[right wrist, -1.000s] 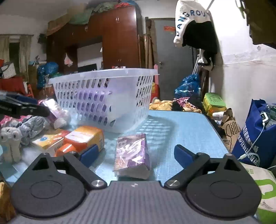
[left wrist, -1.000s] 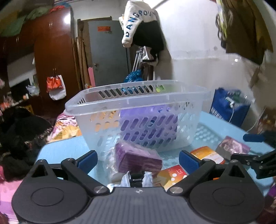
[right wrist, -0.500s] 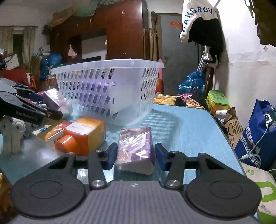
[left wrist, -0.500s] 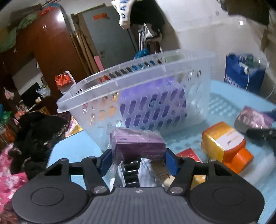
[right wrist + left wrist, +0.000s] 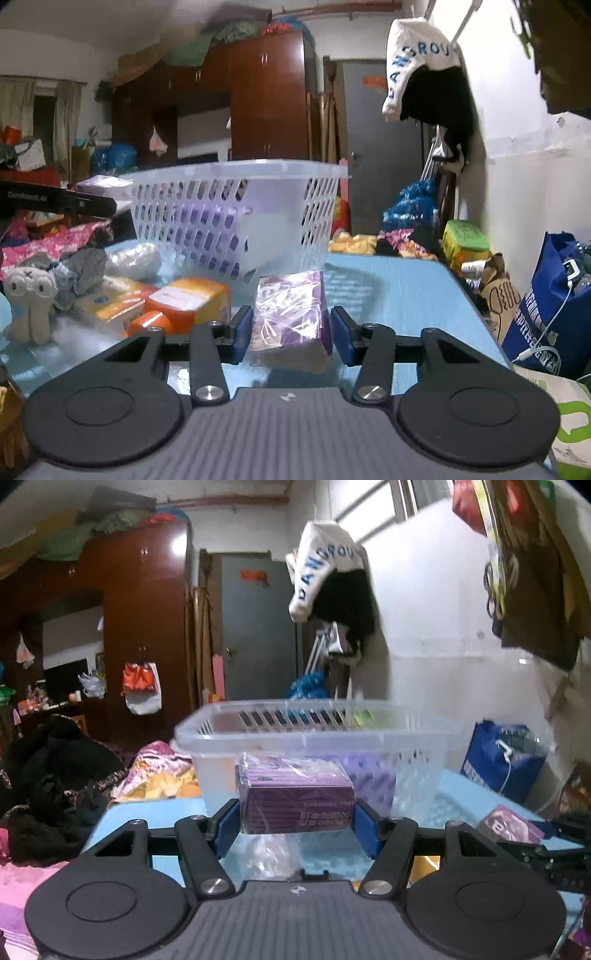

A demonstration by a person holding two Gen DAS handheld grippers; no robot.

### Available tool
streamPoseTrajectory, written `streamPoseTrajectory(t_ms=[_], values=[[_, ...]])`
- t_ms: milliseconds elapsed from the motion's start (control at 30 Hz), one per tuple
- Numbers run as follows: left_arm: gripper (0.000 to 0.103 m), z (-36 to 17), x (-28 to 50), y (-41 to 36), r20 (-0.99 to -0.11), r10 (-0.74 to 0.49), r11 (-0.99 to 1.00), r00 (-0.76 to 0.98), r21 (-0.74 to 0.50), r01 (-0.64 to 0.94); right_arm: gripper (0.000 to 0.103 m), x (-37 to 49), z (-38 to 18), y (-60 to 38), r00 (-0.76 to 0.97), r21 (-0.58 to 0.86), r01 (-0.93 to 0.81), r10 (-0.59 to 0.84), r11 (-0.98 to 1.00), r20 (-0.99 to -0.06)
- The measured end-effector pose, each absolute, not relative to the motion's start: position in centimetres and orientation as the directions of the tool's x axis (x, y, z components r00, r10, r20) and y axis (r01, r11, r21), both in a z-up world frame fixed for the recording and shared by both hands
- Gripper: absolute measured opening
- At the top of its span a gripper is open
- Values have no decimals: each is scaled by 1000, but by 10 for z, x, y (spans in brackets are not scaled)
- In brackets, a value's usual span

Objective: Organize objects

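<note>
1. Left tongs (image 5: 297,821): closed on a purple tissue pack (image 5: 295,799), blue pads pressed to both its ends; the pack is held level, clear of the blue worktop (image 5: 155,810).
2. Clear plastic basket (image 5: 314,734): directly ahead of the left tongs, its rim above the held pack; a purple item shows blurred through its wall.
3. Right tongs (image 5: 291,334): blue pads flank a second purple tissue pack (image 5: 291,321) on both sides; firm contact cannot be told. This pack rests on the worktop.
4. Orange box (image 5: 190,301): left of the right tongs, on the worktop.
5. Plush toy (image 5: 27,299): far left of the right tongs.
6. Blue bag (image 5: 546,295): right of the right tongs, off the worktop.
</note>
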State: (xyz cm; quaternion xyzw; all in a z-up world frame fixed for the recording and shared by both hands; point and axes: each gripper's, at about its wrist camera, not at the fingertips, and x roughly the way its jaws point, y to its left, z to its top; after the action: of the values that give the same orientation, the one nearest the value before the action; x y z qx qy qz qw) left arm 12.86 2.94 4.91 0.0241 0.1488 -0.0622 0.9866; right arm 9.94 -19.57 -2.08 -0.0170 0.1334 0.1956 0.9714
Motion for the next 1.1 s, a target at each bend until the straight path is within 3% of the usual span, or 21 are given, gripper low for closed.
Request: streamPoseTrajectory(t_ms=[300, 500, 600, 700, 900, 1100], values=[[67, 51, 116, 44, -225, -135, 990, 965, -3, 138, 49, 89, -2, -205, 899, 50, -392, 394, 919, -191], [67, 85, 119, 53, -185, -153, 988, 971, -41, 148, 49, 95, 54, -191, 898, 9, -424, 421, 906, -128], [67, 111, 150, 52, -233, -193, 981, 953, -80, 179, 49, 123, 92, -168, 905, -35, -411, 403, 911, -137], [67, 127, 189, 44, -332, -169, 985, 928, -83, 149, 48, 165, 113, -144, 907, -50, -384, 366, 922, -208], [67, 124, 255, 31, -495, -146, 989, 856, -81, 122, 49, 237, 111, -114, 868, -35, -349, 309, 936, -389], [67, 100, 288, 49, -576, -150, 985, 804, -152, 75, 48, 255, 101, -112, 835, -39, -335, 277, 941, -475]])
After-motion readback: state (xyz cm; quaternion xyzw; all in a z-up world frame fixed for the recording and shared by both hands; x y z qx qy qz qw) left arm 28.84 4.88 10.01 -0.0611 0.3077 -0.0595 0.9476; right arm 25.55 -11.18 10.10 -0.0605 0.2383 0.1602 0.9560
